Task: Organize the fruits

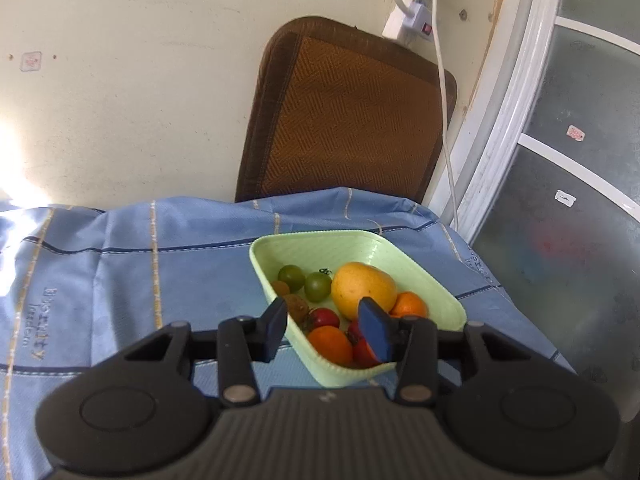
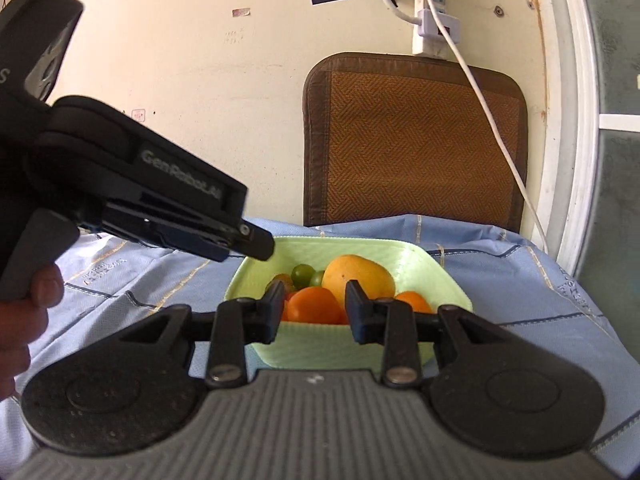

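Note:
A light green tray [image 1: 436, 280] sits on a blue tablecloth [image 1: 120, 280] and holds fruit: a yellow mango [image 1: 362, 290], two green tomatoes [image 1: 318, 286], oranges [image 1: 330, 345], red tomatoes [image 1: 325, 317] and small brown fruits [image 1: 297, 307]. My left gripper [image 1: 326, 330] is open and empty, hovering just above the tray's near left side. In the right wrist view the same tray [image 2: 448, 284] holds the mango [image 2: 358, 276] and an orange [image 2: 314, 305]. My right gripper [image 2: 314, 312] is open and empty in front of the tray. The left gripper's body [image 2: 180, 208] reaches in from the left.
A brown woven chair back [image 1: 344, 120] stands behind the table against a cream wall. A white cable [image 1: 444, 120] hangs from a power strip [image 1: 412, 12]. A white-framed glass door [image 1: 560, 160] is at the right. The table's edge drops off at the right.

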`<state>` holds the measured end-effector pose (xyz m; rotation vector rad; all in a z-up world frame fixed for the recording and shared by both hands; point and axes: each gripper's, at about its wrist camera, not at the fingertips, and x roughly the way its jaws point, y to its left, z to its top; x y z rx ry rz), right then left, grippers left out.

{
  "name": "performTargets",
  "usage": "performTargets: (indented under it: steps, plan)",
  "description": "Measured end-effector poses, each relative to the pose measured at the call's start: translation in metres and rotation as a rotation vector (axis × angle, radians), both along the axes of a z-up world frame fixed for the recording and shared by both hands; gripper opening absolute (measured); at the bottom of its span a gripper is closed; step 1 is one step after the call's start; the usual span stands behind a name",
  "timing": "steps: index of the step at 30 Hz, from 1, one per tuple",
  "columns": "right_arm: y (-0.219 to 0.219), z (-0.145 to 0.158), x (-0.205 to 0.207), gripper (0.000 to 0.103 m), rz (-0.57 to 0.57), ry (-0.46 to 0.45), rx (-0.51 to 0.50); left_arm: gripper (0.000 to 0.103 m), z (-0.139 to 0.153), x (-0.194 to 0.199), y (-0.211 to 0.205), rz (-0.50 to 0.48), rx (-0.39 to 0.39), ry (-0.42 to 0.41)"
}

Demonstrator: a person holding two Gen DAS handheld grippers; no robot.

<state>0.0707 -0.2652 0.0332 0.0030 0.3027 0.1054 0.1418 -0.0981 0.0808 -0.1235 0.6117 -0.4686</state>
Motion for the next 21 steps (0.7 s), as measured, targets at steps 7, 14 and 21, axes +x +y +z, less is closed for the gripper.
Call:
performTargets:
  steps: [7,14,21]
  plan:
    - [-0.002,-0.010,-0.057,0.036,-0.062,0.059,0.194,0.051,-0.005,-0.070,0.014,0.089,0.131,-0.037]
    - [0.002,-0.023,-0.099,0.036,-0.092,0.189,0.326,0.061,-0.023,-0.117,0.013,0.136,0.199,0.012]
    - [0.005,-0.019,-0.125,0.045,-0.100,0.214,0.386,0.090,-0.021,-0.146,0.019,0.179,0.233,-0.030]
